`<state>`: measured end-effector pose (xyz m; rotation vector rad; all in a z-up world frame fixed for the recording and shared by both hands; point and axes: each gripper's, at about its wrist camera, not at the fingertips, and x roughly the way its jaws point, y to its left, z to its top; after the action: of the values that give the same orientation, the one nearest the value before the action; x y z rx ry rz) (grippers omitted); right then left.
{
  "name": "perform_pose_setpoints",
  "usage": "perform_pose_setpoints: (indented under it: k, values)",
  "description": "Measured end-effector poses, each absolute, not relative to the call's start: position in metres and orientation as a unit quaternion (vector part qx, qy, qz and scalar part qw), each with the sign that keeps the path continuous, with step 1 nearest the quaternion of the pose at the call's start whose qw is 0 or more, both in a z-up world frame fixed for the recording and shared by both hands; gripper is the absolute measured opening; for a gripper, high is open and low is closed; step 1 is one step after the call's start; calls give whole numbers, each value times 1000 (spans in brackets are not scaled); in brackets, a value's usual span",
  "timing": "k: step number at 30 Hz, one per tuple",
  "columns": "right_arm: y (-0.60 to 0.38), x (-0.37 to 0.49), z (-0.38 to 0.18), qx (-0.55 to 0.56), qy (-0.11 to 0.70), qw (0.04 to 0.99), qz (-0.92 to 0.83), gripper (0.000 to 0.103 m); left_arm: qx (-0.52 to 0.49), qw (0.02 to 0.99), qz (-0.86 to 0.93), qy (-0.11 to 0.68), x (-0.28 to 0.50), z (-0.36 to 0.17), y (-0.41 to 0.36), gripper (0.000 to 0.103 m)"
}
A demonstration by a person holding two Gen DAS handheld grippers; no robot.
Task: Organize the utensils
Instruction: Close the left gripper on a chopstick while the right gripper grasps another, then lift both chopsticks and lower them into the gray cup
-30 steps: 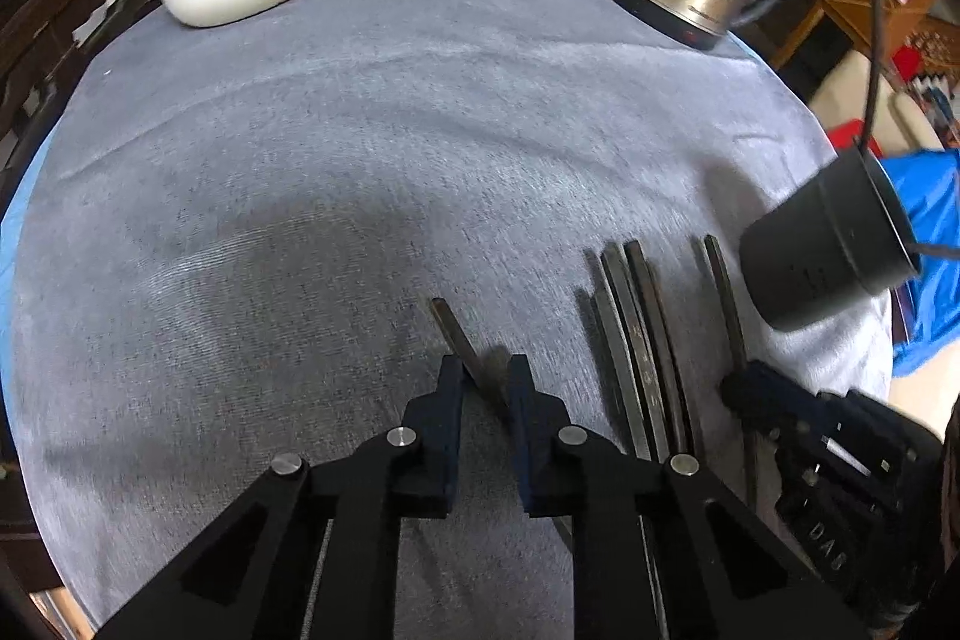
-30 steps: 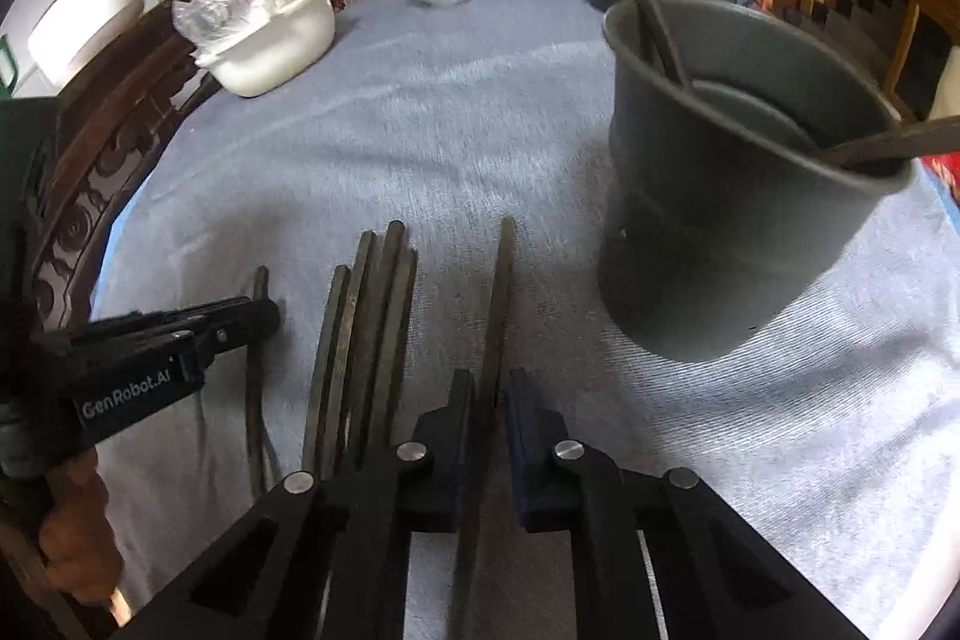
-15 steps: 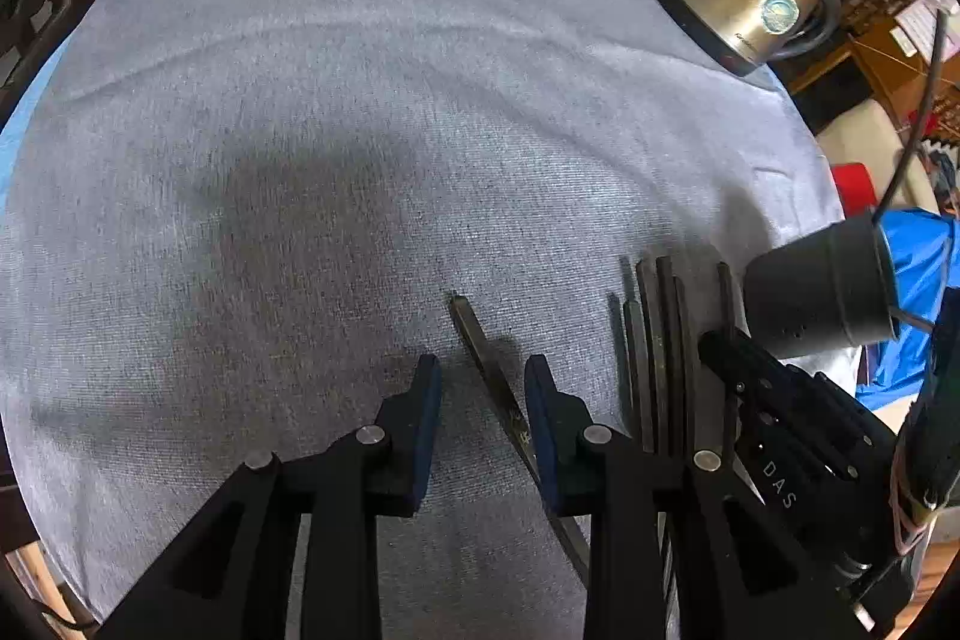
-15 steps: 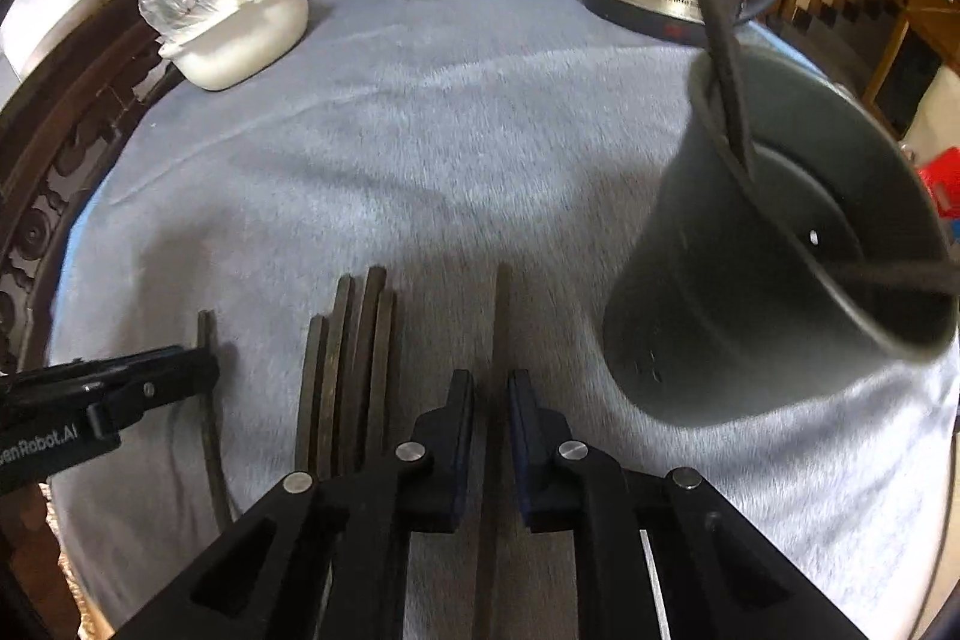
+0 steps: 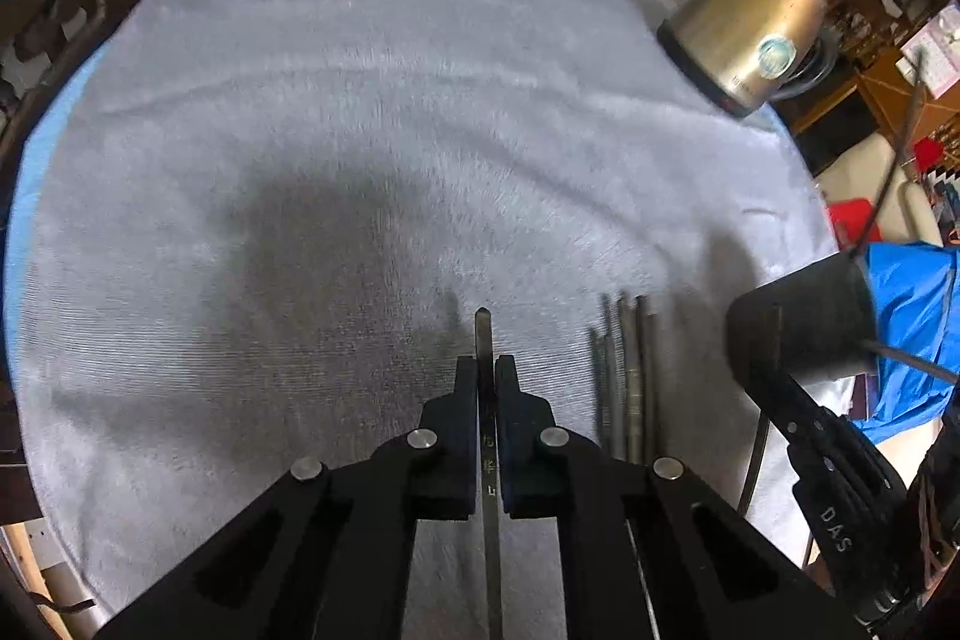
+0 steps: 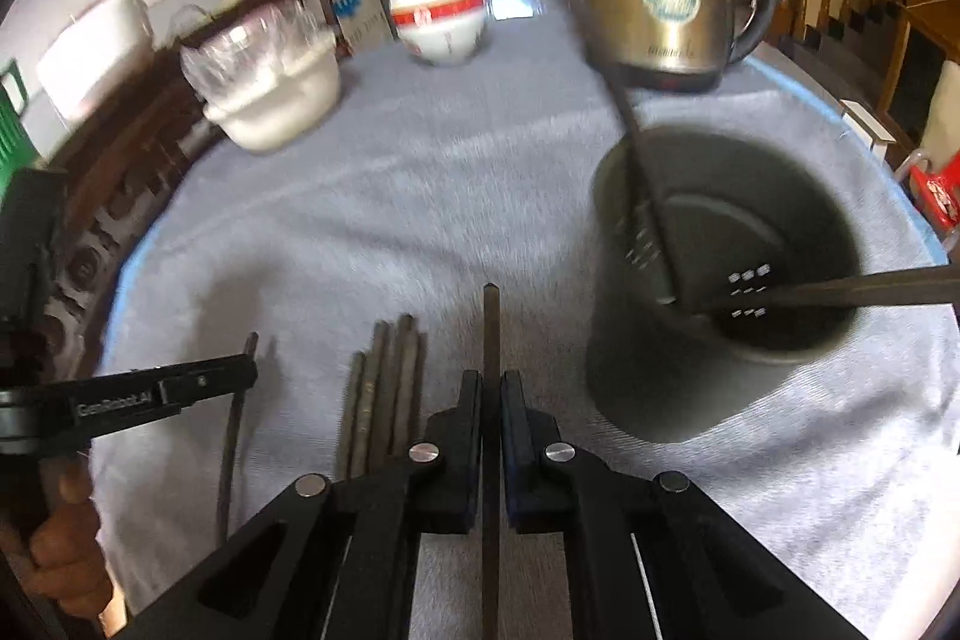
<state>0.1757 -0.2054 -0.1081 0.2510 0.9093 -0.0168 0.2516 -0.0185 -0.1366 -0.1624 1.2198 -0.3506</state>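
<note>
Dark chopstick (image 5: pixel 483 340): pinched in closed left gripper (image 5: pixel 486 370).
Right gripper (image 6: pixel 491 388): clamped on another chopstick (image 6: pixel 491 328).
Holder (image 6: pixel 720 292): ahead-right; tip in gently.

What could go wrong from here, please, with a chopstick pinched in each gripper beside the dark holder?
The right gripper pinches its chopstick across a thin section, so it might pivot or slip on the way to the holder. Two sticks already lean inside the holder and could block entry. The left gripper, holding another chopstick, is close enough that the two might collide.
</note>
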Motion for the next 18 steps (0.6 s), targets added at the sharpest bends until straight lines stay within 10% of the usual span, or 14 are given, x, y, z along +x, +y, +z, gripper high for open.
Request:
perform_pose_setpoints:
  k: [18]
  values:
    - [-235, 93, 22, 190, 221, 956, 39, 6, -46, 894, -214, 392, 180, 29, -25, 5]
